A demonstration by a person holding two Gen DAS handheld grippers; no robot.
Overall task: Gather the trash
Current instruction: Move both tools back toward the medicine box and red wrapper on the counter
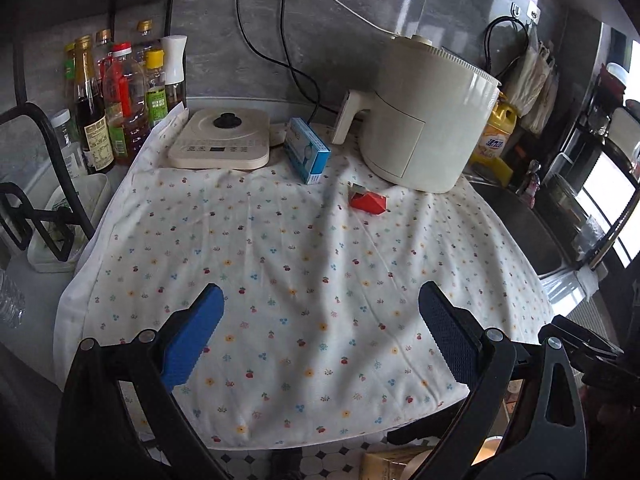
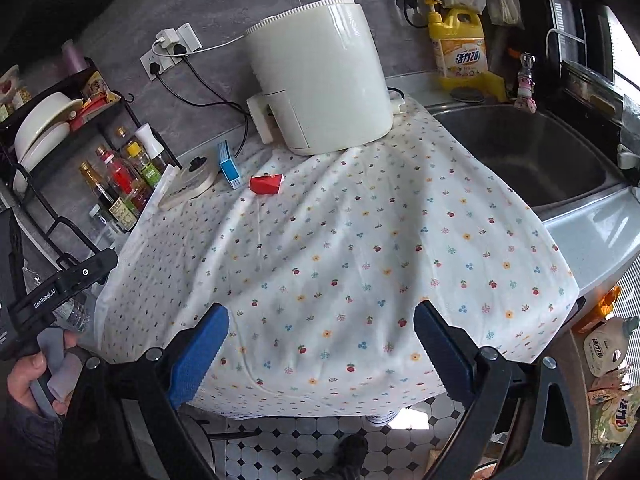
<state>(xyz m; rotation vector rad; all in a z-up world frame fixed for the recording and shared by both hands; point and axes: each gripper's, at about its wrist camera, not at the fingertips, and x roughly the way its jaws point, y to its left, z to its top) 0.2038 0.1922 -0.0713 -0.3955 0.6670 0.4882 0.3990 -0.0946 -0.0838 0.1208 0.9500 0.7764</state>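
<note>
A crumpled red carton (image 1: 369, 201) lies on the flowered cloth (image 1: 280, 272) in front of the white air fryer (image 1: 424, 116). A blue and white box (image 1: 307, 150) stands beside it, to the left. In the right wrist view the red carton (image 2: 266, 184) and the blue box (image 2: 229, 168) sit at the far side of the cloth (image 2: 340, 260). My left gripper (image 1: 320, 340) is open and empty above the cloth's near edge. My right gripper (image 2: 320, 356) is open and empty, also at the near edge.
A flat white cooker (image 1: 221, 142) sits at the back left. Sauce bottles (image 1: 116, 100) stand on a black rack at the left. A steel sink (image 2: 528, 152) lies to the right, with a yellow detergent bottle (image 2: 460, 48) behind it. Tiled floor (image 2: 304, 444) shows below.
</note>
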